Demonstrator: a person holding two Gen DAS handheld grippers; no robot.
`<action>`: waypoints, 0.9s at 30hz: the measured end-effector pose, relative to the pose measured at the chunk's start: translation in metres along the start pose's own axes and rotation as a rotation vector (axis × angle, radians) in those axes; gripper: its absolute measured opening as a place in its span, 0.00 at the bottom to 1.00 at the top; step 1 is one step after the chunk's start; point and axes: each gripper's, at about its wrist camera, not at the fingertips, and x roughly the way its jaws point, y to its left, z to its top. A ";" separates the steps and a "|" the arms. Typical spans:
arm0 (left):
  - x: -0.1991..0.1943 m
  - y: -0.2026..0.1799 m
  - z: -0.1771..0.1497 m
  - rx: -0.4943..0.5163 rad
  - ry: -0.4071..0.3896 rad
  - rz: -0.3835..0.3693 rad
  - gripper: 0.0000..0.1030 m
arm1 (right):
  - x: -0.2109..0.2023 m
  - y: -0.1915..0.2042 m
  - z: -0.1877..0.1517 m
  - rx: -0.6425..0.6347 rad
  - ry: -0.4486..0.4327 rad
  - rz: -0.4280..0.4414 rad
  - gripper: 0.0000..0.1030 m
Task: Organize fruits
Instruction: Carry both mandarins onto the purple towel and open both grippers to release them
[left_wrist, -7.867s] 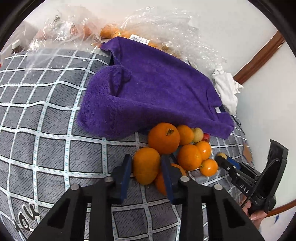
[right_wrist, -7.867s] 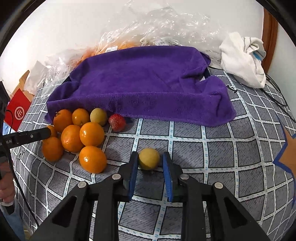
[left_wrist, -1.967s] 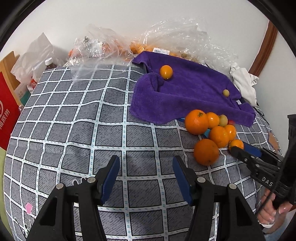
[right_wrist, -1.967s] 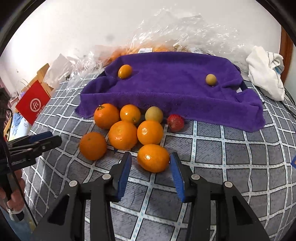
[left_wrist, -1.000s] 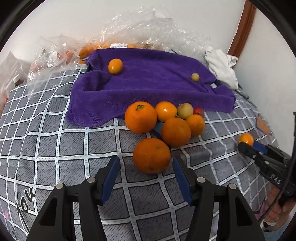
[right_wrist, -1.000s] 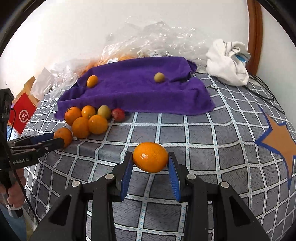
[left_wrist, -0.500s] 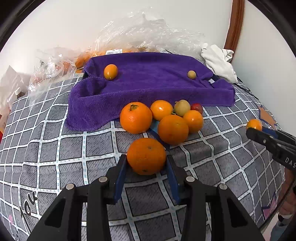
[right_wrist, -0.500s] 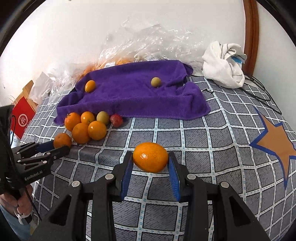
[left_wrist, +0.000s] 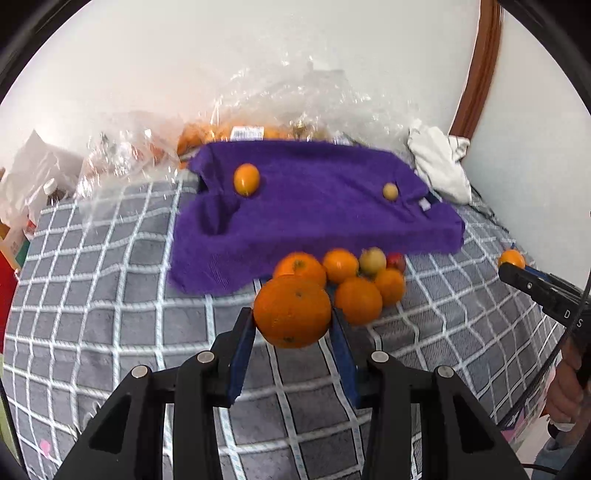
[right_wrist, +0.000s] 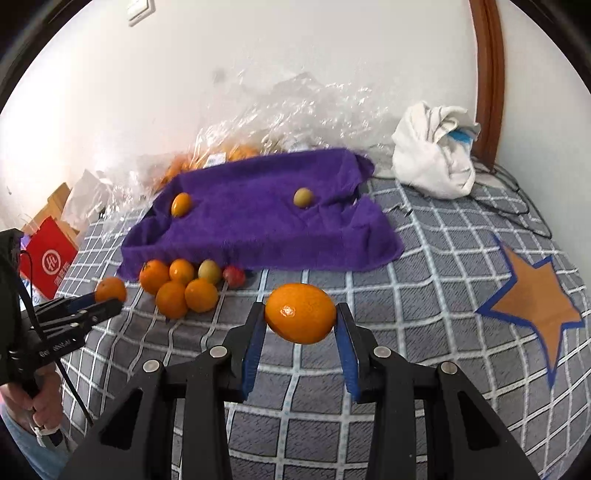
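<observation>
Left tongs (left_wrist: 293, 325): jaws closed on a large orange (left_wrist: 291, 312), gripped across its widest part and raised above the checked blanket (left_wrist: 110, 295). Right tongs (right_wrist: 300, 325): jaws closed on a second orange (right_wrist: 300, 313), likewise held at the middle, clear of the blanket. In both views the blue pads (right_wrist: 255, 347) meet the fruit on opposite sides, so each grip looks centred.

Remaining fruit: a cluster of oranges (right_wrist: 177, 290), one pale yellowish fruit (right_wrist: 209, 271) and one red fruit (right_wrist: 234, 276) lies on the blanket, touching the near edge of the purple towel (right_wrist: 258, 225). On the towel rest a small orange (right_wrist: 181, 204) towards its left end and a small yellow-green fruit (right_wrist: 303, 197) towards its right, well apart.

Handling, as a judgement: an orange is round, fairly firm and moderately heavy, with a waxy rind that may slip or roll if gripped off-centre. Hold across the equator with modest pressure; hard squeezing risks bruising. The red fruit is probably softer and calls for a gentler grip. The towel is soft and rumpled, so fruit set down there should settle rather than roll far.
</observation>
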 end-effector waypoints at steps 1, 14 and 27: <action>-0.002 0.002 0.006 0.000 -0.009 0.005 0.38 | -0.001 -0.001 0.002 0.006 -0.007 0.005 0.36; -0.003 0.005 0.095 0.023 -0.106 -0.010 0.38 | 0.008 -0.008 0.052 0.043 -0.069 -0.008 0.36; 0.053 0.010 0.101 0.022 -0.077 -0.055 0.38 | 0.053 0.001 0.076 0.020 -0.029 -0.032 0.36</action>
